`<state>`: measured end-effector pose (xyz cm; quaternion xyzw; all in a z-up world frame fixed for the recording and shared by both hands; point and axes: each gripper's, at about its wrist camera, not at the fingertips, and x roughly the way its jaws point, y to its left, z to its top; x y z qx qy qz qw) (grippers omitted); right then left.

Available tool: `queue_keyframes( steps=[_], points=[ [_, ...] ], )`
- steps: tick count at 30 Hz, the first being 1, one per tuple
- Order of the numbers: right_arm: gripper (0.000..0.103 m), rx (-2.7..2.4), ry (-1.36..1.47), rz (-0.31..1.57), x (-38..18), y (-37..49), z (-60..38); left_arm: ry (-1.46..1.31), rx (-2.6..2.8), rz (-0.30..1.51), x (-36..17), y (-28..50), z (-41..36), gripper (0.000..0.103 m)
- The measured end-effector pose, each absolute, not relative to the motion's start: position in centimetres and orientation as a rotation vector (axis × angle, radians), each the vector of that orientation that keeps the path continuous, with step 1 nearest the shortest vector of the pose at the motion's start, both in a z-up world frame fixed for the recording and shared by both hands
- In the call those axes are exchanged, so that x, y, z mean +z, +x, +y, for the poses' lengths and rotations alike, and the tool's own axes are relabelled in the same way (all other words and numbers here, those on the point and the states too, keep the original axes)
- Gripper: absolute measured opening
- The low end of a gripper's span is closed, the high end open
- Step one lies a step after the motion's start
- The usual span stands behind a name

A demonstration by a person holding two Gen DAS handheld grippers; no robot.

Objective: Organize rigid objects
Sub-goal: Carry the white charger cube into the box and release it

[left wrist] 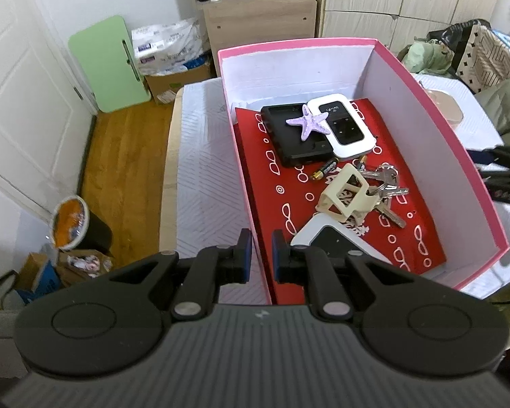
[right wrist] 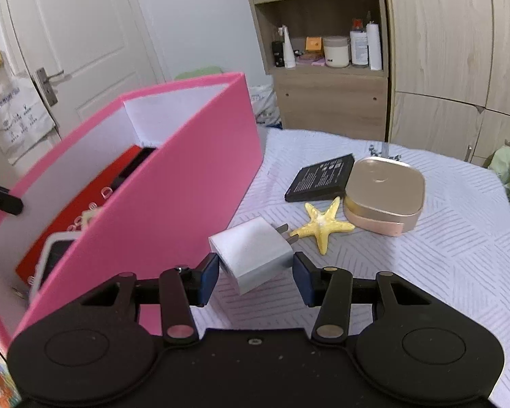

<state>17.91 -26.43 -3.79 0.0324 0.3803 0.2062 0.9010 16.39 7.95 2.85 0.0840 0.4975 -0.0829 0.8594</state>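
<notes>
A pink box (left wrist: 425, 102) with white inner walls stands on the table. My left gripper (left wrist: 261, 258) is shut on its near left wall. Inside, on a red patterned base (left wrist: 408, 231), lie a black case (left wrist: 289, 146), a purple starfish (left wrist: 307, 124), a white wifi router (left wrist: 346, 125), batteries (left wrist: 324, 171), keys (left wrist: 387, 190), a cream clip (left wrist: 346, 193) and a white device (left wrist: 329, 241). To the right of the pink box (right wrist: 173, 183), my right gripper (right wrist: 255, 277) is shut on a white charger plug (right wrist: 251, 251), held tilted just above the cloth.
On the white patterned tablecloth (right wrist: 425, 272) lie a yellow starfish (right wrist: 323, 226), a black battery pack (right wrist: 319, 178) and a gold compact case (right wrist: 384, 197). Behind stand a wooden shelf (right wrist: 329, 95) with bottles and a wardrobe (right wrist: 442, 68). A white door (right wrist: 85, 34) is at the left.
</notes>
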Motion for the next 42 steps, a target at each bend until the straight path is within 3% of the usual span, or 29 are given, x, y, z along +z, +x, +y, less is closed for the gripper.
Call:
queue_keyframes(
  steps=[10, 15, 32, 37, 42],
  points=[
    [0.053, 0.579, 0.038, 0.619, 3.9, 14.4, -25.4, 0.193, -0.160, 1.026, 2.8, 16.0, 7.6, 0.011],
    [0.053, 0.768, -0.019, 0.633, 6.3, 14.2, -22.5, 0.196, -0.159, 1.021, 2.7, 15.9, 7.8, 0.008],
    [0.053, 0.934, -0.402, 1.104, 0.7, 19.4, -12.0, 0.155, -0.171, 1.011, 2.7, 15.8, 8.4, 0.008],
    [0.055, 0.904, -0.408, 1.115, 0.5, 19.9, -11.6, 0.145, -0.172, 1.013, 2.7, 15.9, 8.6, 0.008],
    [0.058, 0.888, -0.318, 0.997, 3.4, 19.9, -13.8, 0.140, -0.174, 1.017, 2.7, 15.9, 8.6, 0.008]
  ],
)
